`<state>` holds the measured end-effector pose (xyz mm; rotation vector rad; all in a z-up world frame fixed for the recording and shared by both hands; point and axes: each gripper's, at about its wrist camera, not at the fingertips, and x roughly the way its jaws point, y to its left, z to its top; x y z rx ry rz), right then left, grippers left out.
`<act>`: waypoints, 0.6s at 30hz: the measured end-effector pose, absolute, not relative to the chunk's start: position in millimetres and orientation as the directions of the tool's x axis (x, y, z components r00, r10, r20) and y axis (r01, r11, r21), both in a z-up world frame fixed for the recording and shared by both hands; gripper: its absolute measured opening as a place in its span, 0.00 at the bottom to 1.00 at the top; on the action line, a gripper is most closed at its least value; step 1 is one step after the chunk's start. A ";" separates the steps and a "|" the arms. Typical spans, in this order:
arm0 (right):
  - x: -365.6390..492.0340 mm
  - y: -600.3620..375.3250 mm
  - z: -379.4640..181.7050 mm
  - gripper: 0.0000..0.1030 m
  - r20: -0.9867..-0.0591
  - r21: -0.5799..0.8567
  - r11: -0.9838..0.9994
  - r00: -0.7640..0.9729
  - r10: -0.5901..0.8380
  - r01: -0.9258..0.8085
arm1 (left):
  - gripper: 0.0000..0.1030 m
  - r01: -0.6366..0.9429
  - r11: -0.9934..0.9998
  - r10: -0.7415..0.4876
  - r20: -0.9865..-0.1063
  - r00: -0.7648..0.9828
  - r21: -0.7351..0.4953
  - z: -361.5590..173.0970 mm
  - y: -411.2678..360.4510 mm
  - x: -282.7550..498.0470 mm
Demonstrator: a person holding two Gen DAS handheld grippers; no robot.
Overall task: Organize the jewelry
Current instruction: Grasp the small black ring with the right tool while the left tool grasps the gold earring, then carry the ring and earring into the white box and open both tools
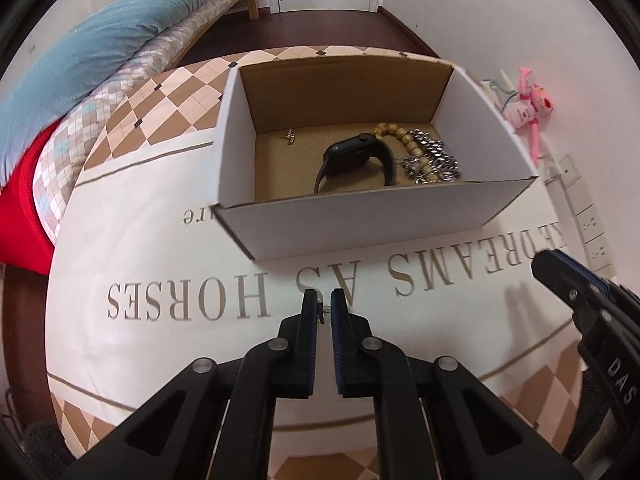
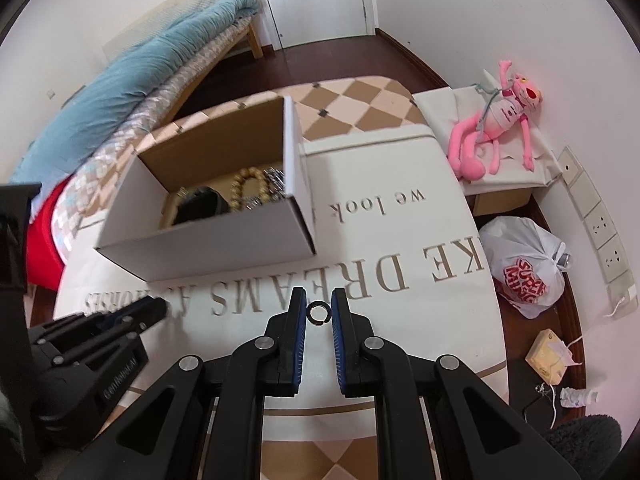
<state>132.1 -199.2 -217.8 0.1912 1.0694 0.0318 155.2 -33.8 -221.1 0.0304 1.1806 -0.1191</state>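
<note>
An open white cardboard box (image 1: pixel 360 220) stands on the table and holds a black smartwatch (image 1: pixel 356 156), a gold bead bracelet (image 1: pixel 408 144), a silver chain (image 1: pixel 436 156) and a small gold piece (image 1: pixel 290 136). My left gripper (image 1: pixel 324 308) is shut on a small earring (image 1: pixel 322 312), in front of the box above the cloth. My right gripper (image 2: pixel 319 312) is shut on a dark ring (image 2: pixel 319 312), to the right front of the box (image 2: pixel 208 244). The right gripper also shows at the right edge of the left wrist view (image 1: pixel 560 276).
The table carries a cream cloth (image 1: pixel 160 264) with large printed letters and a checkered border. A bed with a blue quilt (image 2: pixel 132 80) lies to the left. A pink plush toy (image 2: pixel 492 128), a plastic bag (image 2: pixel 524 268) and wall sockets (image 2: pixel 600 232) are to the right.
</note>
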 end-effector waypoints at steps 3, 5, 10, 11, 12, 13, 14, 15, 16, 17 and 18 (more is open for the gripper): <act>131.6 -198.6 -198.1 0.13 -0.848 0.203 0.978 0.508 0.148 0.055 | 0.04 0.092 0.992 -0.112 -0.917 0.382 -0.083 -205.8 -21.1 148.1; 131.1 -198.5 -191.5 0.13 -0.842 0.216 0.975 0.515 0.160 0.050 | 0.04 0.081 0.990 -0.139 -0.906 0.399 -0.116 -188.8 -11.3 143.6; 137.3 -197.2 -156.4 0.13 -0.802 0.288 0.957 0.553 0.228 0.024 | 0.04 0.074 0.982 -0.191 -0.874 0.446 -0.176 -145.6 6.1 152.8; 139.6 -196.4 -151.9 0.13 -0.797 0.297 0.955 0.555 0.238 0.017 | 0.04 0.076 0.979 -0.202 -0.867 0.455 -0.188 -136.2 8.9 160.3; 145.0 -194.7 -145.5 0.13 -0.790 0.309 0.951 0.559 0.252 0.007 | 0.04 0.078 0.977 -0.211 -0.864 0.457 -0.198 -130.9 11.1 167.2; 149.6 -193.5 -140.9 0.13 -0.784 0.316 0.949 0.564 0.261 0.001 | 0.04 0.081 0.976 -0.216 -0.862 0.459 -0.201 -126.6 11.6 174.6; 156.9 -191.6 -136.9 0.13 -0.780 0.325 0.946 0.563 0.274 -0.011 | 0.04 0.085 0.976 -0.216 -0.862 0.458 -0.200 -123.8 12.3 183.6; 166.9 -189.5 -134.2 0.13 -0.780 0.333 0.943 0.557 0.287 -0.020 | 0.04 0.089 0.976 -0.217 -0.865 0.453 -0.198 -122.6 12.9 194.9; 174.3 -188.9 -132.9 0.13 -0.778 0.338 0.941 0.556 0.294 -0.024 | 0.04 0.092 0.976 -0.217 -0.867 0.448 -0.197 -122.6 13.4 204.4; 184.5 -186.4 -132.8 0.13 -0.782 0.339 0.940 0.545 0.302 -0.034 | 0.04 0.090 0.978 -0.207 -0.873 0.442 -0.187 -124.4 13.5 217.0; 196.8 -184.7 -134.3 0.13 -0.788 0.340 0.940 0.534 0.306 -0.035 | 0.04 0.094 0.979 -0.206 -0.878 0.433 -0.183 -126.5 13.9 225.4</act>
